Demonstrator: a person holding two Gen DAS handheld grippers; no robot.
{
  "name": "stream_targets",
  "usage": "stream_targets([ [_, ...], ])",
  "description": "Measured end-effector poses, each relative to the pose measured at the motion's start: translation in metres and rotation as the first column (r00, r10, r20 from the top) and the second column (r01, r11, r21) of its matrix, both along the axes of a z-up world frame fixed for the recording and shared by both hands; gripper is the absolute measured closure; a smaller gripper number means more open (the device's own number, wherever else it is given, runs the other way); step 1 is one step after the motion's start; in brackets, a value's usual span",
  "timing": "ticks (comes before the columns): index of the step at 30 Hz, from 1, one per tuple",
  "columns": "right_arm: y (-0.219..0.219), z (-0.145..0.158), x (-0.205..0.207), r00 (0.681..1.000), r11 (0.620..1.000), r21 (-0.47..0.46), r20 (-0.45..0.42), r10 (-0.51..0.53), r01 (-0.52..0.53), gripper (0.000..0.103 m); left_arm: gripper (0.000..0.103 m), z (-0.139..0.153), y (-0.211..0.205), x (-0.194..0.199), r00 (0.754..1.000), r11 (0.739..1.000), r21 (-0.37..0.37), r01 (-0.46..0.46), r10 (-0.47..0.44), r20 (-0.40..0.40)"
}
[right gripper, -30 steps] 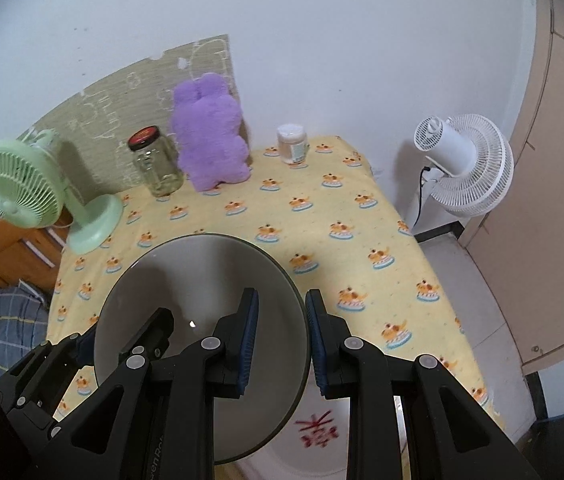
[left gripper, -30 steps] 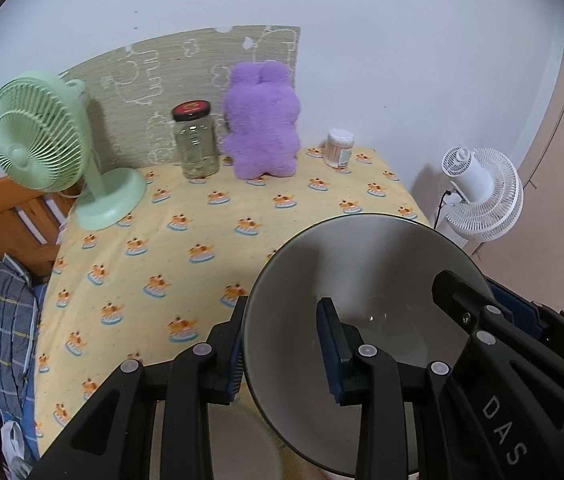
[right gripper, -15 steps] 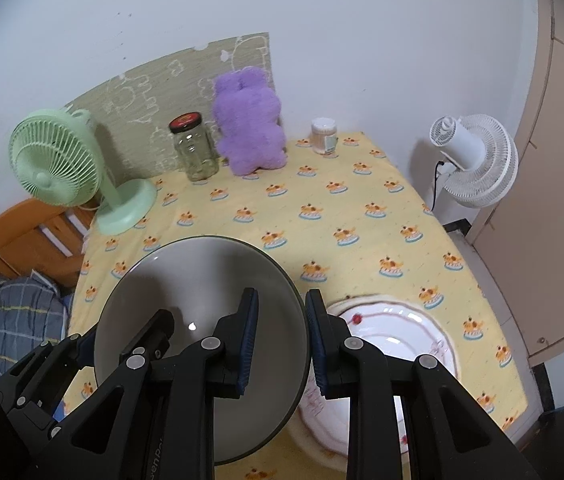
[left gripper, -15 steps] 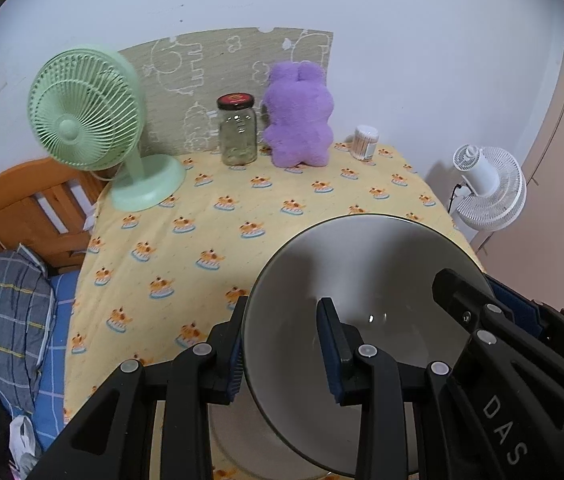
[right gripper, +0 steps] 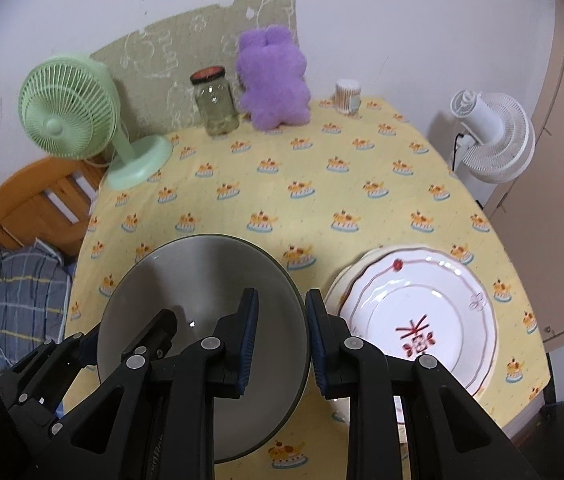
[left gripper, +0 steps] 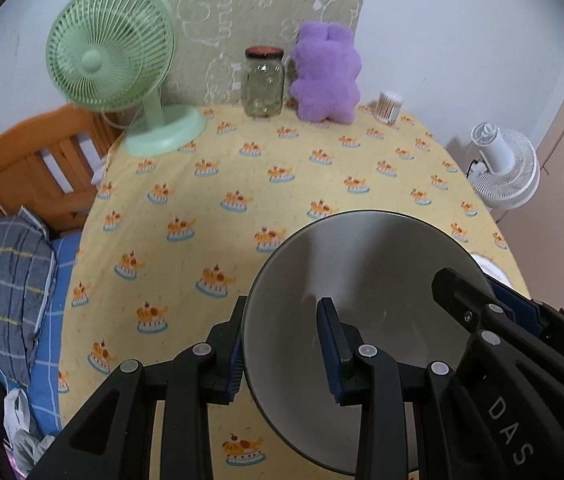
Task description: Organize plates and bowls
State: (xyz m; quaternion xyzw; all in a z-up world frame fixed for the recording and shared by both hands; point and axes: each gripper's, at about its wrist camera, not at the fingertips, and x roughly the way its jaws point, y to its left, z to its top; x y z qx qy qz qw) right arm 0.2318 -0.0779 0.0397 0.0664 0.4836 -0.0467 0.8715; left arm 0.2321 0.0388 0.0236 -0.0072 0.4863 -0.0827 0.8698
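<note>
Now both grippers hold one grey bowl (right gripper: 202, 312) well above the tablecloth (left gripper: 210, 184), higher than a second ago: the stacked plates (right gripper: 422, 312), barely in sight then, show whole in the right view, and the green fan (left gripper: 110, 48) has come fully into frame. That suggests the bowl has been lifted off the stack and is being carried toward the open cloth on the fan's side of the plates, so bowls and plates can be sorted apart.

The left gripper (left gripper: 282, 348) is closed to a narrow gap on the bowl's rim on the fan side, one finger inside and one outside. The right gripper (right gripper: 280, 336) pinches the opposite rim, the side nearer the plates, the same way.

The bowl is round, deep and smooth, matte grey inside with a thin dark rim and a small glint near the bottom; it looks like glazed ceramic. The top plate is glossy white with a scalloped edge, a thin red line and a red motif at its centre, resting on a cream plate beneath. The cloth is soft yellow fabric printed with small cakes.
</note>
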Motion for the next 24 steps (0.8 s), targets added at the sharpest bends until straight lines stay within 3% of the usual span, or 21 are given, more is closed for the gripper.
stream_targets([
  [24, 0.020, -0.044, 0.019, 0.986, 0.992, -0.105, -0.159, 0.053, -0.071, 0.075, 0.072, -0.045, 0.009, 0.010, 0.991, 0.999, -0.044, -0.025, 0.019, -0.134],
])
